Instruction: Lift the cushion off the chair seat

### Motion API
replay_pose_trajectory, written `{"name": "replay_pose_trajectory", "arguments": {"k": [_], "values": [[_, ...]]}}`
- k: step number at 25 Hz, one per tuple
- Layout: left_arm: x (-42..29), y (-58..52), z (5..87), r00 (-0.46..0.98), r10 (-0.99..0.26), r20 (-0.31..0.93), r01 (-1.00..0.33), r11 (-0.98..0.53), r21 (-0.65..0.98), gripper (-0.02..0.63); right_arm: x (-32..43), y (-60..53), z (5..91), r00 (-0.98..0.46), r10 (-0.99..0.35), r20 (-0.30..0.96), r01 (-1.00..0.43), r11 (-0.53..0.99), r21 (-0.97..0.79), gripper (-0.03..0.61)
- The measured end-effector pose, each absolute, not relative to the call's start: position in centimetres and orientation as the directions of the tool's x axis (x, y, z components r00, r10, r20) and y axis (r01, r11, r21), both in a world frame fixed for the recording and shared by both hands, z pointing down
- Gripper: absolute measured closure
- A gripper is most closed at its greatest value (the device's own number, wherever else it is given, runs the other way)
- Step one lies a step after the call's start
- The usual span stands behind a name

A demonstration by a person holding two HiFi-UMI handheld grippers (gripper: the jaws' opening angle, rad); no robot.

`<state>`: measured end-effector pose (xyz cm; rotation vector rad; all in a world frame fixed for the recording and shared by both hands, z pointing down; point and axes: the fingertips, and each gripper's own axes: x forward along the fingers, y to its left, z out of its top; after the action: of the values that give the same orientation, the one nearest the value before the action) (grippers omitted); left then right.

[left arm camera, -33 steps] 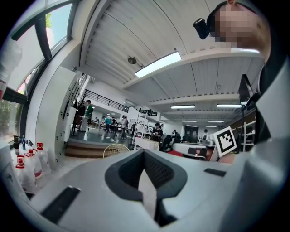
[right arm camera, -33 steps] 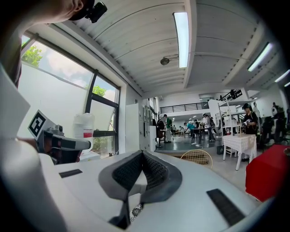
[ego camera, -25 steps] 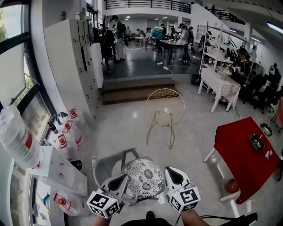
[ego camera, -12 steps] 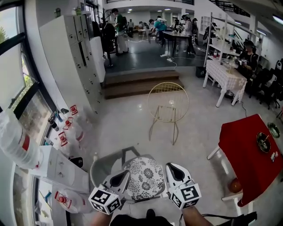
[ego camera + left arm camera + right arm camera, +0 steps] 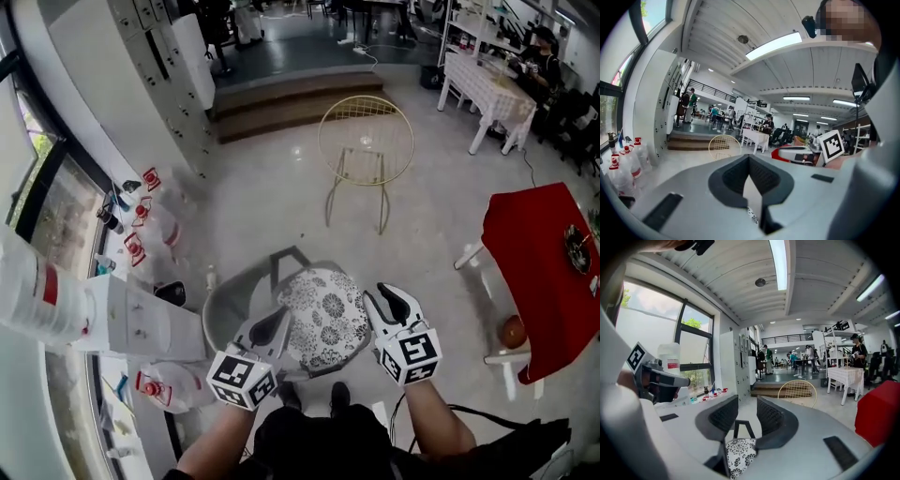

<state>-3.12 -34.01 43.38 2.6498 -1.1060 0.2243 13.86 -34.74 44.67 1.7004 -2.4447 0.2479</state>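
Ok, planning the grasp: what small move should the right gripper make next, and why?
Probably ease the right gripper in onto the edge of the cushion: its fingers have just been opening and stand apart, with it showing below the gap, not pinched.

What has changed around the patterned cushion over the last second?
The left gripper and right gripper sank closer beside the cushion. The right one's jaws have just been opening, with nothing held between them. The cushion still lies on the grey chair.
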Motion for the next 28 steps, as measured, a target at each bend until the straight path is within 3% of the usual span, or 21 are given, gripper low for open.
{"name": "replay_pose_trajectory", "arguments": {"k": [28], "values": [[-3.8, -38.6, 63.7, 0.688, -0.505, 0.521, -0.701, -0.648, 0.298, 0.609, 13.8, -39.5, 73.1, -0.245, -0.742, 0.625, -0.968, 0.219, -0.119, 0.289]]}}
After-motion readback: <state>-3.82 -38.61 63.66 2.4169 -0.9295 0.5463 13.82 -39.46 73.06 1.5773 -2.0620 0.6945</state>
